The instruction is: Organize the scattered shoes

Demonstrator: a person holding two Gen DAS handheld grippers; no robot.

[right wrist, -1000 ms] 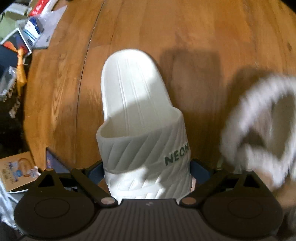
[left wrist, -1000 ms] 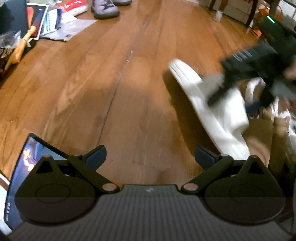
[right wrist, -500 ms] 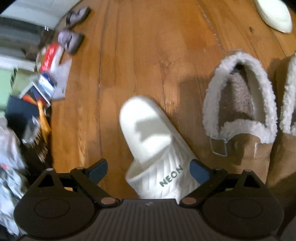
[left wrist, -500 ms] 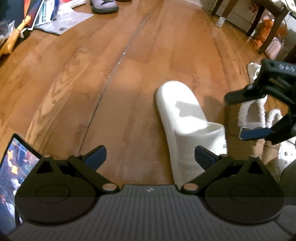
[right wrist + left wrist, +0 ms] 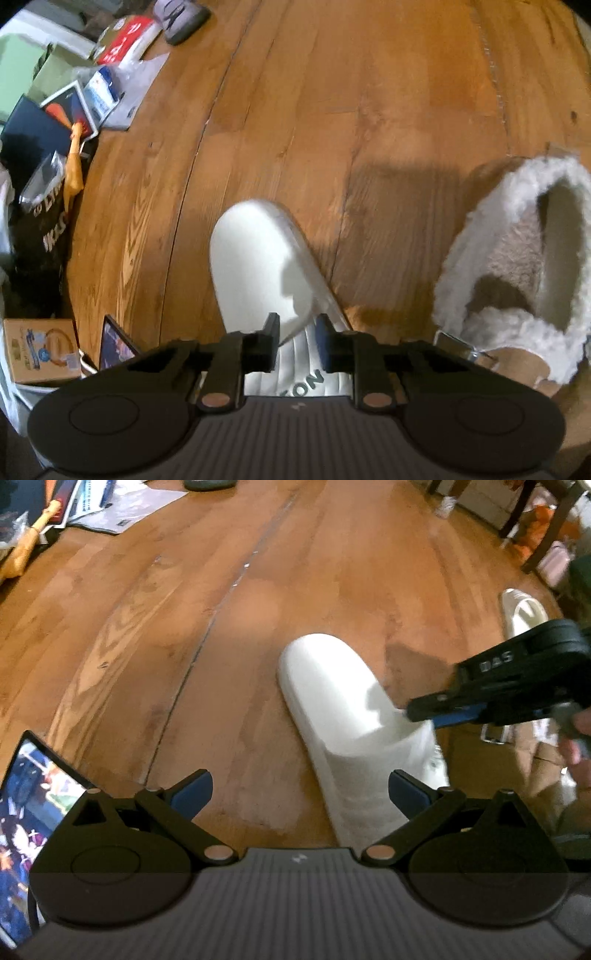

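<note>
A white ribbed slide [image 5: 258, 266] lies on the wooden floor [image 5: 369, 110], toe pointing away. My right gripper [image 5: 297, 332] points steeply down at its strap; the jaws are closing, and the strap's top edge is pinched between the pads. In the left wrist view, the same slide [image 5: 332, 701] lies right of centre, and the right gripper [image 5: 424, 712] comes in from the right onto the strap. My left gripper [image 5: 299, 794] is open just above the floor, its right finger [image 5: 406, 794] beside the slide's strap, holding nothing.
A tan fleece-lined slipper [image 5: 517, 266] sits right of the slide. A second white slide [image 5: 524, 609] lies farther right. A grey sneaker [image 5: 181, 14], papers and books [image 5: 92, 92], a cardboard box [image 5: 40, 350] and a lit tablet [image 5: 29, 805] line the left side. Furniture legs [image 5: 517, 517] stand far right.
The right gripper's jaws went from wide open to nearly together on the slide's strap. In the left wrist view, the slide now appears closer and more central.
</note>
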